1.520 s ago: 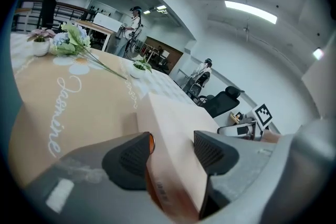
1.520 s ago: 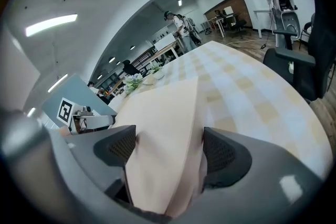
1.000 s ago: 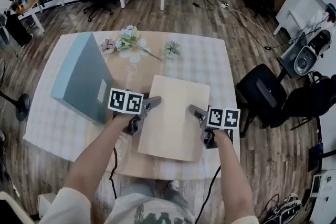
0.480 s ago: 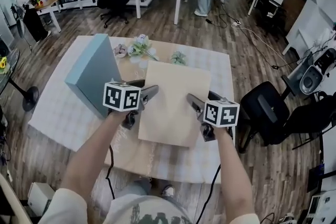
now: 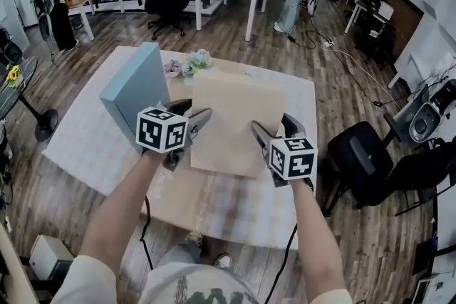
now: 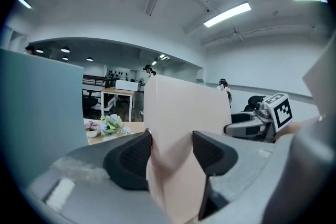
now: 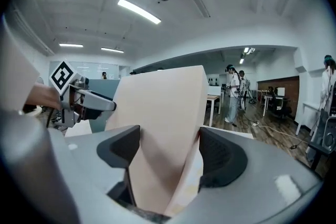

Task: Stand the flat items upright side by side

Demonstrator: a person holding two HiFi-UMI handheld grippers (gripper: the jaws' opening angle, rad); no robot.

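The left gripper [image 5: 194, 112] and the right gripper [image 5: 272, 126] are nearest, one in each of the person's hands, and both are clamped on the same beige board [image 5: 235, 121]. The left one holds the board's left edge and the right one its right edge. In the left gripper view the board [image 6: 184, 107] fills the gap between the pads of the left gripper [image 6: 170, 152], which stand wide on it. In the right gripper view the board [image 7: 163, 107] sits the same way in the right gripper [image 7: 170, 152]. Its jaws have just been closing in on the board.

The board is over the middle of the tabletop [image 5: 78, 146], tilted, with its upper edge leaning toward the far edge (whether any edge of it touches the tabletop I cannot tell).

Just beyond the left gripper, toward the far left corner, a blue-grey box [image 5: 135, 92] stands upright on its edge; it fills the left of the left gripper view [image 6: 37, 102]. The two flat things are near each other, with the left gripper between them.

At the far edge, behind the board, lies a small bunch of flowers [image 5: 194, 62].
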